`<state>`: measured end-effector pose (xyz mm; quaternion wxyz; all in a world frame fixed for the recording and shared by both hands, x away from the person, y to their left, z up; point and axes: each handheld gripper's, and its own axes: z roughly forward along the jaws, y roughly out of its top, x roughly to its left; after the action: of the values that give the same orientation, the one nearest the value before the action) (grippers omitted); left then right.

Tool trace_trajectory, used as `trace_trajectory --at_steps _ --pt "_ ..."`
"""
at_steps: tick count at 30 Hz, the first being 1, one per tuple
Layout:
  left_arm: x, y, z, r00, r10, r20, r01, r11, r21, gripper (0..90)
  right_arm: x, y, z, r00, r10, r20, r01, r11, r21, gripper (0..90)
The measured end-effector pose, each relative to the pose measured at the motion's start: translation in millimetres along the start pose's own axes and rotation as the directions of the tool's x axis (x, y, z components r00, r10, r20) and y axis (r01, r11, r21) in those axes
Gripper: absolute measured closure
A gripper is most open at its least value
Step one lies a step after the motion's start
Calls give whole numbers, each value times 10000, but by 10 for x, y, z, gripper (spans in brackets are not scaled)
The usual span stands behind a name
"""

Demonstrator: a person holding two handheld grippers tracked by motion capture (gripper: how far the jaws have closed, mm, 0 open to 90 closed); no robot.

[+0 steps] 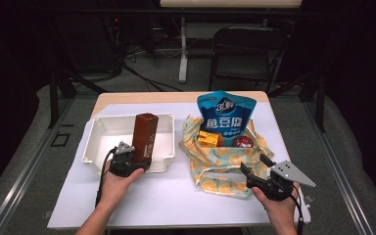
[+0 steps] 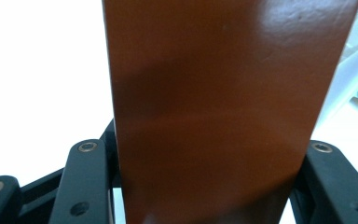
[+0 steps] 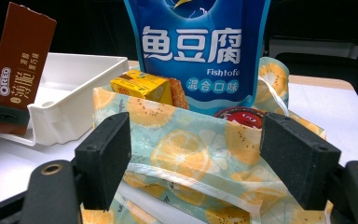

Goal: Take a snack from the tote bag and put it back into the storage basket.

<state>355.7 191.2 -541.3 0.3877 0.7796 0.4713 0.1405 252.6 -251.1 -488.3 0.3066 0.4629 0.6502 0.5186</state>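
A tall brown Oreo box (image 1: 144, 134) stands upright over the front rim of the white tray (image 1: 103, 137). My left gripper (image 1: 134, 159) is shut on its lower end, and the box's brown face (image 2: 214, 102) sits between the black jaws. My right gripper (image 1: 255, 165) is open at the front right of a lemon-print cloth bag (image 1: 220, 161). The bag's rim (image 3: 182, 154) lies just beyond the pads, untouched. Inside the bag are a blue fish-tofu pouch (image 3: 200, 51), a yellow carton (image 3: 142, 86) and a red packet (image 3: 240, 116).
A white sheet (image 1: 176, 196) covers most of the wooden table. The tray's inside is bare apart from the box at its front rim. Behind the table stand a black folding chair (image 1: 247, 51) and a white stand leg (image 1: 182, 49).
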Motion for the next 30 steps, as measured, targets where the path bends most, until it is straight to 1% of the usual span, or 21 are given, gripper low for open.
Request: trace_trajectory --at_steps 3,5,8,11,12,14,16,17,19,20,21,24,25,26,28,30 --pt "10 27 2 10000 -7 -41 8 9996 272 435 0 -1 4 10000 45 -36 -46 10000 -53 240" --pt "9 38 14 9999 -123 -70 125 9993 357 435 3 -2 8 10000 38 -12 -38 10000 -32 239" --pt "17 58 30 9998 -134 -110 141 9980 623 435 3 -3 8 10000 36 -4 -36 10000 -22 238" --pt "30 77 47 9997 -207 -151 218 9967 778 435 -6 -3 3 10000 35 20 -35 10000 -26 238" --pt "34 79 50 9994 -325 -76 330 9964 784 434 -10 -4 2 10000 46 7 -46 10000 -31 236" --pt "51 84 56 9992 -392 -1 390 9947 951 435 -17 -5 3 10000 83 5 -83 9999 -78 235" --pt "59 95 61 9993 -362 -5 361 9941 1019 434 -21 -6 4 10000 92 38 -92 9999 -90 234" --pt "56 108 60 9994 -334 -26 334 9931 1127 434 -23 -7 5 9999 104 51 -103 9999 -95 234" --pt "56 134 61 9996 -236 -139 251 9919 1245 434 -27 -7 4 9999 99 86 -99 9999 -74 234" --pt "62 148 58 9998 -185 -105 198 9907 1348 435 -28 -7 4 9999 105 86 -104 9999 -78 234" --pt "58 157 62 9995 -209 -221 237 9903 1366 434 -29 -7 4 9999 103 92 -102 9999 -80 234" --pt "60 181 74 9992 -227 -339 279 9865 1615 434 -29 -6 4 9999 96 106 -96 9999 -76 234" --pt "62 190 83 9988 -163 -454 240 9842 1752 434 -29 -7 6 9999 111 90 -110 9999 -83 233" --pt "56 192 91 9982 -216 -556 310 9841 1751 434 -28 -8 7 9999 118 99 -117 9999 -84 232" --pt "57 213 95 9982 -280 -534 377 9810 1903 433 -29 -8 7 9999 103 100 -102 9999 -63 231" --pt "51 232 106 9976 -256 -643 381 9785 2026 434 -31 -9 7 9999 104 107 -103 9999 -57 231"
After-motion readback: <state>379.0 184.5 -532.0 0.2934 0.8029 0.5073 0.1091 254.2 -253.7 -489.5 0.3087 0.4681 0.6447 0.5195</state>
